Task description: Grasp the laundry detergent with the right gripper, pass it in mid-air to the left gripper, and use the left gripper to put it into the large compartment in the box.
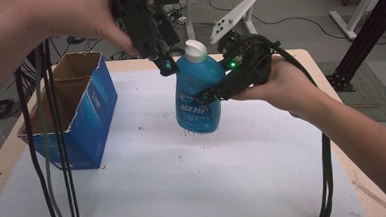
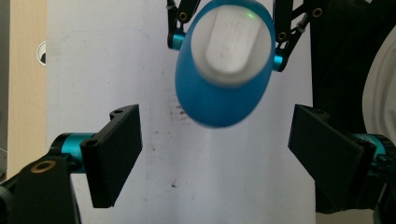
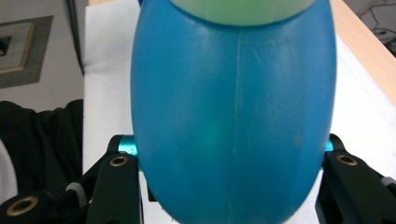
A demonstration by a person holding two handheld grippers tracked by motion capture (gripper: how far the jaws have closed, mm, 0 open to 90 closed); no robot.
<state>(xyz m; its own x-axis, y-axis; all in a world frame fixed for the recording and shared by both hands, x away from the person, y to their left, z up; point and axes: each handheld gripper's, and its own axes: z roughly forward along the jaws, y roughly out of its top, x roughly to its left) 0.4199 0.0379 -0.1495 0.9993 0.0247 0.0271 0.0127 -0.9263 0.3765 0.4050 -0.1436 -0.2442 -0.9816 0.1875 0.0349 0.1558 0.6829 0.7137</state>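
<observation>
One blue bottle pinched in the right claw, left claw spread above it.

Right claw (image 1: 200,95): jaws pressed against both sides of the single blue bottle (image 1: 198,90), gripped at mid-body, bottle upright and lifted clear of the white surface (image 1: 209,177). One white flip cap (image 1: 196,51) on top of the bottle, above the right claw. Left claw (image 1: 166,65): jaws spread wide, nothing between the pads; in the left gripper view, bottle cap (image 2: 232,39) ahead of and below the spread jaws, not touching either. One open blue cardboard box (image 1: 76,112) standing on the surface, well apart from the left claw on its outer side. Two hands in total, one on each claw.
</observation>
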